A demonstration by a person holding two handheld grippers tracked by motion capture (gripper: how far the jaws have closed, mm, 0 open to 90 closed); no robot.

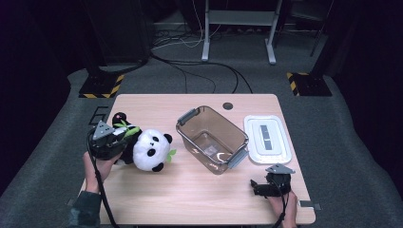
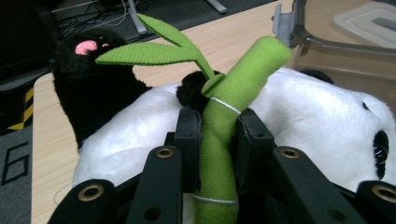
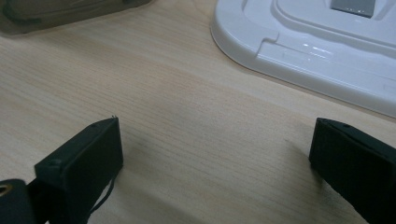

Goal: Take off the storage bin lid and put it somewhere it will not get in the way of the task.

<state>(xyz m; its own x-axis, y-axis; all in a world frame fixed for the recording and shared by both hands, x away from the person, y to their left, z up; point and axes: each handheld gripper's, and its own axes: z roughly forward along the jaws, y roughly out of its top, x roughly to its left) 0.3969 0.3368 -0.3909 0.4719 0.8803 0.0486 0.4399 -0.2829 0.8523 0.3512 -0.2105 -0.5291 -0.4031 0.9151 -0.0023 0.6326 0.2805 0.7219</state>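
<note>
A plush panda (image 1: 148,149) lies on the left part of the wooden table (image 1: 190,190), its white head toward the middle. My left gripper (image 1: 119,139) is at the panda's back, shut on the toy's green bamboo stalk (image 2: 224,126); in the left gripper view the two black fingers (image 2: 189,140) squeeze the stalk from both sides, with its green leaves (image 2: 149,51) above. The panda's white body (image 2: 303,116) fills the space behind. My right gripper (image 1: 259,186) rests low at the table's front right, open, with bare wood (image 3: 210,140) between its fingers (image 3: 84,163).
A clear brownish plastic bin (image 1: 212,139) with grey handles stands open at the table's middle. Its white lid (image 1: 267,138) lies flat to the right of it, just beyond my right gripper. Cables and stand feet lie on the grey floor behind the table.
</note>
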